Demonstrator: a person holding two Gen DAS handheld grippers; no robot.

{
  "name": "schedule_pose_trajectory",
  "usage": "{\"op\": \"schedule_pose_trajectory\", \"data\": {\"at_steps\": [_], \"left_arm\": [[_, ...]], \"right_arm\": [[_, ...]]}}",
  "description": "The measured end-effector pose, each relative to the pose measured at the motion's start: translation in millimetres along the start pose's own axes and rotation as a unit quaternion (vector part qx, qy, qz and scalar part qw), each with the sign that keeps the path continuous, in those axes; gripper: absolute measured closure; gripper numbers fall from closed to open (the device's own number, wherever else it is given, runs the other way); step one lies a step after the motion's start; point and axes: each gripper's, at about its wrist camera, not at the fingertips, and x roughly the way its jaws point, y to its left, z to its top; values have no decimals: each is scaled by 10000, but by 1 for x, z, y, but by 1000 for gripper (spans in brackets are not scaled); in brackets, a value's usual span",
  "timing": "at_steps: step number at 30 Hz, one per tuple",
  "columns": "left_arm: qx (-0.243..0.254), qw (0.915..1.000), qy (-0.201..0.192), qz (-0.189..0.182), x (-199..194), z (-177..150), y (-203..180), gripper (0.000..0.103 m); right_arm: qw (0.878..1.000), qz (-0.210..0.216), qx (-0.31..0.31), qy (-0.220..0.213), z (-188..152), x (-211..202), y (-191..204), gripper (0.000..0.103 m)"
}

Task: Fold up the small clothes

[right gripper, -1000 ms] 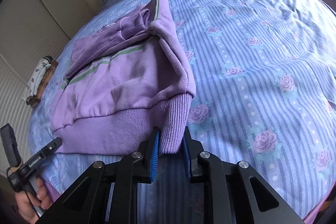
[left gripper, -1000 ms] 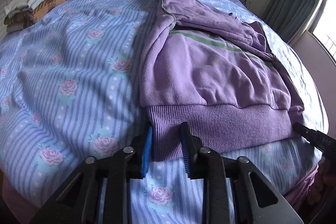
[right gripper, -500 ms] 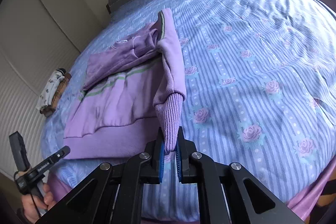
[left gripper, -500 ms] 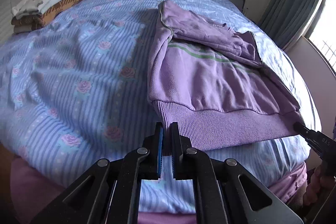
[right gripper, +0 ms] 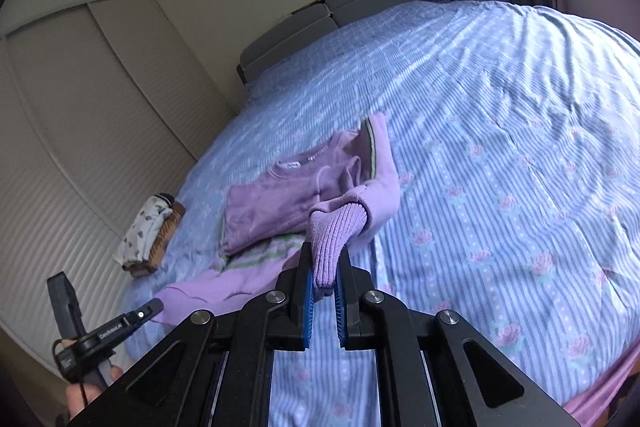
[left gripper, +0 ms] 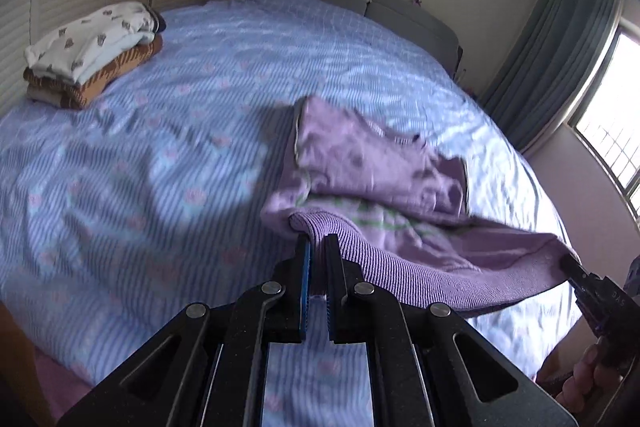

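From my left wrist view, much of the bedsheet (left gripper: 168, 155) is motion-blurred, so its rose print is hard to make out. My left tool (left gripper: 316, 259) is clenched on the ribbed hem of the purple sweatshirt (left gripper: 380, 179), at the hem's left corner. The hem is lifted off the bed and stretched toward 3 o'clock, where my right tool (left gripper: 568, 265) is only a dark tip at the frame edge, its grip mostly cut off. The sweatshirt's upper part lies on the bed at centre. A stack of folded clothes (left gripper: 92, 53) sits at 10 o'clock, well apart.

From my right wrist view, my right tool (right gripper: 323, 287) is clamped on the hem's other corner, the ribbing hanging between its blue pads. The sweatshirt (right gripper: 280, 203) lies just beyond, at 11 o'clock. My left tool (right gripper: 154, 307) shows at 8 o'clock, its hand partly cut off. The folded stack (right gripper: 150, 231) lies at 9 o'clock.
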Motion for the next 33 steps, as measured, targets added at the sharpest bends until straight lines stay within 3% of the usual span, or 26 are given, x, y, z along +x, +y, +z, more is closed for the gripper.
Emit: {"op": "schedule_pose_trajectory", "data": {"at_steps": [7, 15, 25, 31, 33], "left_arm": [[-46, 9986, -514, -119, 28, 79, -16, 95], [-92, 9987, -501, 14, 115, 148, -17, 95], [-111, 9994, 132, 290, 222, 156, 4, 95], [53, 9987, 380, 332, 252, 158, 7, 95], [163, 9986, 399, 303, 247, 157, 5, 93]], "right_arm": [[9989, 49, 191, -431, 61, 38, 7, 94], [9966, -219, 686, -401, 114, 124, -10, 94], [9944, -638, 828, 147, 130, 232, -45, 94], [9916, -915, 653, 636, 124, 277, -58, 93], [9925, -847, 569, 673, 123, 279, -56, 88]]}}
